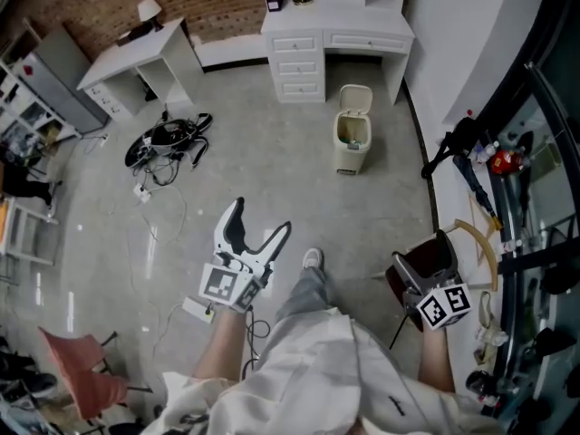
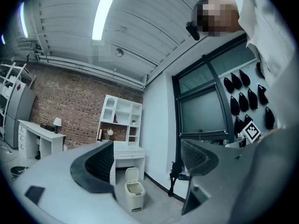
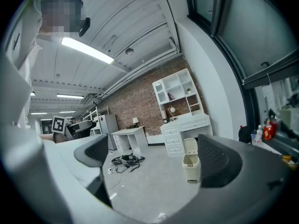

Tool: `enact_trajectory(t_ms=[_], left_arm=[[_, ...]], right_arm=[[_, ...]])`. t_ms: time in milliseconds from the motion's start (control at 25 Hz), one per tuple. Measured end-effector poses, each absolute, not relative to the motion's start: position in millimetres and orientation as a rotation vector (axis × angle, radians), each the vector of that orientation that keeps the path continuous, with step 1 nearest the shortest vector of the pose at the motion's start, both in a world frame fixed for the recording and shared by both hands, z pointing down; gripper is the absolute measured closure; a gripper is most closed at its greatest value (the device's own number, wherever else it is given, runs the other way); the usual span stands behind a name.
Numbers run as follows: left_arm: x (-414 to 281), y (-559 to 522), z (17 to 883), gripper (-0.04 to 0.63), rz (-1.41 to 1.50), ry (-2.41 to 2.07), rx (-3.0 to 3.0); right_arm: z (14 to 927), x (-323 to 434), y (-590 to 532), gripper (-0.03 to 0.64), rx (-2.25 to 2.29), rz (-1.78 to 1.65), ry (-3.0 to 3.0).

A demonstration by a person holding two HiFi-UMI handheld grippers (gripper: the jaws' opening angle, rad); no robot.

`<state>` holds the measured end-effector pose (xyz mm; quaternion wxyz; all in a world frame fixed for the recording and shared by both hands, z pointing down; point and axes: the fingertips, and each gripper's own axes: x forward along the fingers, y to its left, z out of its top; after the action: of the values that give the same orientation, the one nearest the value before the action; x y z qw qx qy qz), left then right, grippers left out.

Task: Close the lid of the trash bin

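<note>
The trash bin (image 1: 352,143) stands on the floor (image 1: 272,170) just in front of the white dresser (image 1: 335,39), its lid (image 1: 355,99) tipped up open. Well back from the dresser, the left tool (image 1: 261,216) and right tool (image 3: 154,157) both gape, gripping nothing.

We see a small cream trash bin (image 1: 352,148) standing upright on the grey floor (image 1: 272,161), near the white desk (image 1: 337,16). Its hinged lid (image 1: 355,99) stands raised at the back, leaving the mouth open.
</note>
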<state>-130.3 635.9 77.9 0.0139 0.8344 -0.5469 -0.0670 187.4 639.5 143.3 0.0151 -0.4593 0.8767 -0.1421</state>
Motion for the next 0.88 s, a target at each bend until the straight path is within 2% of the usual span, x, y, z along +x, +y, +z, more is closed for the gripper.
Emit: enact_trajectory(t_ms=[360,880], left_arm=[[-140,504,106,0.161,-0.202,-1.624,2.620],[-166,299,120,0.162,-0.131,-1.443,2.690]], right_arm=[[153,180,531,0.031,-1.483,-0.451,2.706],[140,120,335,0.032,-1.530,-0.419,2.661]])
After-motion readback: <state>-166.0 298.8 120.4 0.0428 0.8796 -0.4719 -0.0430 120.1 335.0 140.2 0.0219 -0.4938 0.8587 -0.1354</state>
